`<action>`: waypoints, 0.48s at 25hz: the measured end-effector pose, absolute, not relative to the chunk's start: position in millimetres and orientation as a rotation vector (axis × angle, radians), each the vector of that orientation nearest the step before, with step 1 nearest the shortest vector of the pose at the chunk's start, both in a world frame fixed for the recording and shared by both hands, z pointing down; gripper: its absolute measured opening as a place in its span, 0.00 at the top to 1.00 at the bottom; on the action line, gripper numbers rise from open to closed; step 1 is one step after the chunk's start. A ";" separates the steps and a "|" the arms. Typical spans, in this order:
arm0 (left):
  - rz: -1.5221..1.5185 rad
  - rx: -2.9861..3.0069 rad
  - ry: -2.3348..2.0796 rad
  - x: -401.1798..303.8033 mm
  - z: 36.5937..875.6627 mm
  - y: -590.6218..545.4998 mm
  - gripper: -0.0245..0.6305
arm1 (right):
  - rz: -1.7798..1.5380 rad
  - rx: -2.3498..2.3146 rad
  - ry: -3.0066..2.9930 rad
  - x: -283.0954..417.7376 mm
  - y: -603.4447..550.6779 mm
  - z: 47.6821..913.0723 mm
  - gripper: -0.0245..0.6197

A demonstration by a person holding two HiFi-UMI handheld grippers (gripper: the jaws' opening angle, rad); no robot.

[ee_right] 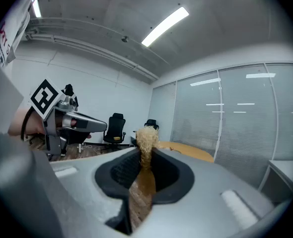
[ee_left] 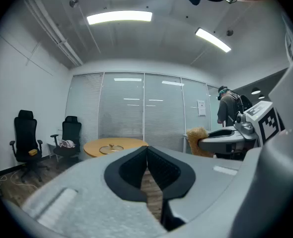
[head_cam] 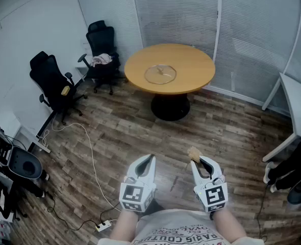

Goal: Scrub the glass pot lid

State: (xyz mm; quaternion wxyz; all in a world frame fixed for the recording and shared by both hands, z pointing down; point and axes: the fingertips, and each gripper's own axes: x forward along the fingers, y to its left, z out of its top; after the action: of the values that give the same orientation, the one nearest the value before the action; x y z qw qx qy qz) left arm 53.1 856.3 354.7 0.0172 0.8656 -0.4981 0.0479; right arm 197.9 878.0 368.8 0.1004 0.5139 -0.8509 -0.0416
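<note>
The scrubbing has not begun; this looks like the approach, with both tools held low in front of the person's body. The right gripper [head_cam: 199, 162] has its jaws closed on a tan, fibrous scrubbing pad [ee_right: 147, 140], whose frayed top sticks out beyond the fingertips. The left gripper [head_cam: 149, 160] sits just beside it, jaws pressed together with nothing between them. The round, clear glass pot lid [head_cam: 160, 74] lies flat near the middle of the round wooden table [head_cam: 194, 65], well ahead of both grippers and far out of reach, with bare wood-plank floor in between. The next move, as I judge it, calls for walking up to the table, then opening the left gripper to steady the lid while the right brings the pad down onto the glass.
</note>
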 end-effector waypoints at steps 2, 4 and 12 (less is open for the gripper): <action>0.170 2.697 -1.555 52.9 357.2 854.8 0.95 | -0.122 1.522 -2.512 197.2 876.1 369.1 0.87; 0.194 2.706 -1.560 53.3 359.7 853.6 0.95 | -0.117 1.528 -2.506 197.5 874.5 370.3 0.87; 0.204 2.697 -1.544 55.4 363.3 850.2 0.95 | -0.072 1.567 -2.502 201.1 869.9 370.0 0.87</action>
State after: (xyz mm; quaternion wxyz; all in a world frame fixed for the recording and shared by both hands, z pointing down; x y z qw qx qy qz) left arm 55.4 850.2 363.3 0.0135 0.8659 -0.4957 0.0655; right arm 201.1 869.9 370.0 0.0941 0.5284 -0.8434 -0.0244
